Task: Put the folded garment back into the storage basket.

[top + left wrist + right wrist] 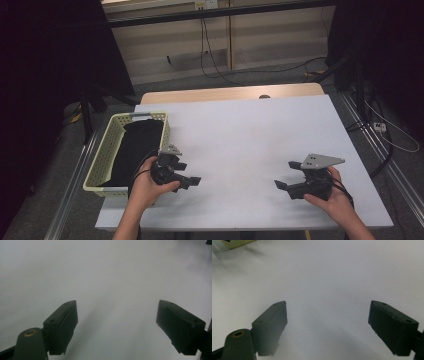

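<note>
A pale yellow basket (106,139) stands at the table's left edge with a black cloth (136,149) lying in it. My left gripper (191,173) rests low over the white table (250,130) just right of the basket, its jaws pointing right. In the left gripper view my left gripper (116,325) is open, with bare white table between its pads. My right gripper (284,174) sits near the front right, jaws pointing left toward the other one. In the right gripper view my right gripper (328,325) is open and holds nothing. A corner of the basket (237,243) shows far off there.
A wide stretch of white tabletop lies between the two grippers and beyond them. A wooden edge (230,94) runs along the table's far side. Cables (210,60) trail across the floor behind, and dark stands flank the table.
</note>
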The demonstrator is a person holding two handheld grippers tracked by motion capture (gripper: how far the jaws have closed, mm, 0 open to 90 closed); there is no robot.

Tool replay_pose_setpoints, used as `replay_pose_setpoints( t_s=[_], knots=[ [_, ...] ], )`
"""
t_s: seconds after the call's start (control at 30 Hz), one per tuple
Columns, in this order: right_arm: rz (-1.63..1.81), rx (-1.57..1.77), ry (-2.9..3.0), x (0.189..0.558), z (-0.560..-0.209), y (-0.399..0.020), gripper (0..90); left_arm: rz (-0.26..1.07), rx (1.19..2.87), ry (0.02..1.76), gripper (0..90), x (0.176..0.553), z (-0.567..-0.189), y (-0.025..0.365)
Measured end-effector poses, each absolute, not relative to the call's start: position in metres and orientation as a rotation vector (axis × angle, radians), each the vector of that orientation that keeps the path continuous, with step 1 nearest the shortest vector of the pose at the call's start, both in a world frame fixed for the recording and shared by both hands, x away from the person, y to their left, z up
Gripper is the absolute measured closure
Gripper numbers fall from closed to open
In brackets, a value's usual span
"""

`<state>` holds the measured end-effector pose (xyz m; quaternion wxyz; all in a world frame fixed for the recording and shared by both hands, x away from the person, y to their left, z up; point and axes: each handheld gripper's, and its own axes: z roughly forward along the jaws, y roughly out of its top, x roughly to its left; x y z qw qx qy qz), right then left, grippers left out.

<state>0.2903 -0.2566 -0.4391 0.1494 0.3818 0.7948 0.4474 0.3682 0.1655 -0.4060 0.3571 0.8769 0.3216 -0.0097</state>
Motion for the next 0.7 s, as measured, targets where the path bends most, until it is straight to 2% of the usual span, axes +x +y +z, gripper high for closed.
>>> replay_pose_setpoints(
  t_s=[0.7],
  knots=[
    [1.276, 1.123, 2.287, 0.283, -0.442, -0.271, 14.4, -0.027, 2.246, 0.807, 15.9, 0.358, -0.416, 0.174]
  ],
)
